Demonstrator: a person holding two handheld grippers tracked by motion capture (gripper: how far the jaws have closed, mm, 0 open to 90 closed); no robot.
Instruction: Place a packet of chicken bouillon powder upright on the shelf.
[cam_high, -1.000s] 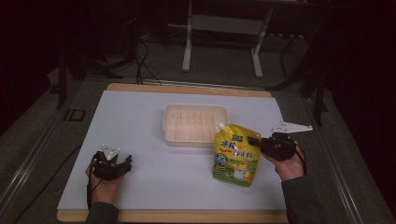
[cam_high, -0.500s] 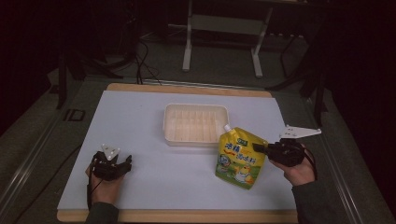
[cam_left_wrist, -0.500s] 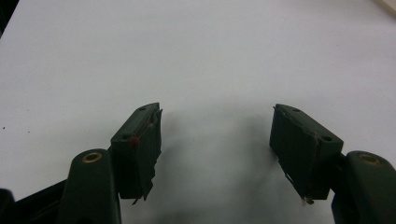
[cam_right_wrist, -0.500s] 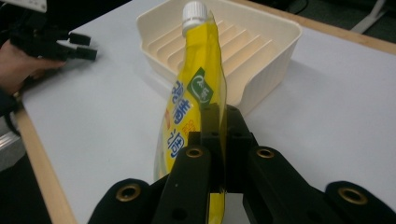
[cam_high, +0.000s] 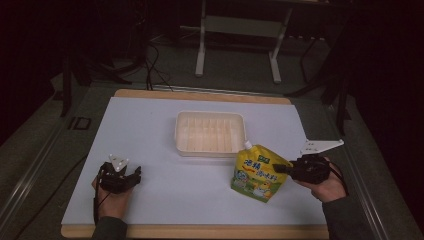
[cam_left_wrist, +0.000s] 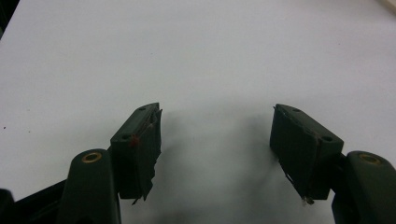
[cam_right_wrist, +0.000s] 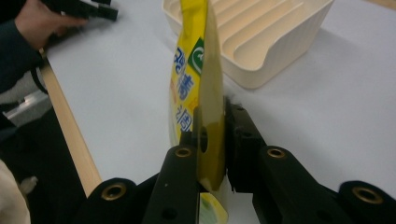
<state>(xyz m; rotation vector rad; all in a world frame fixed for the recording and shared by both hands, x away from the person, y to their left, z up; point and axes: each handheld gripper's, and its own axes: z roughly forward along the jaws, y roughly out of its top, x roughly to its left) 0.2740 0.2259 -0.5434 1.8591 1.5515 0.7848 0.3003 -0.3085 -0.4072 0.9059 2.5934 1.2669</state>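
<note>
In the lower right of the high view the right gripper (cam_high: 281, 169) holds the right edge of the yellow pouch (cam_high: 256, 172), which lies on the white table (cam_high: 150, 130) just below and to the right of the cream tray (cam_high: 210, 131). Since a second ago the pouch has slid a little to the right and toward the bottom of the frame, away from the tray's corner, and the hand behind it has drawn back with it. In the right gripper view the pouch's thin edge (cam_right_wrist: 205, 93) stands between the black jaws; they have just been opening slightly, yet the pads look to be pressing the edge still, so I judge the grip is loosening rather than gone. That suggests the pouch is being set down or re-gripped, not yet carried into the tray, which is empty. At the lower left of the high view the left gripper (cam_high: 131, 175) rests on the table in the same spot as before, its jaws wide apart with nothing between them.
</note>
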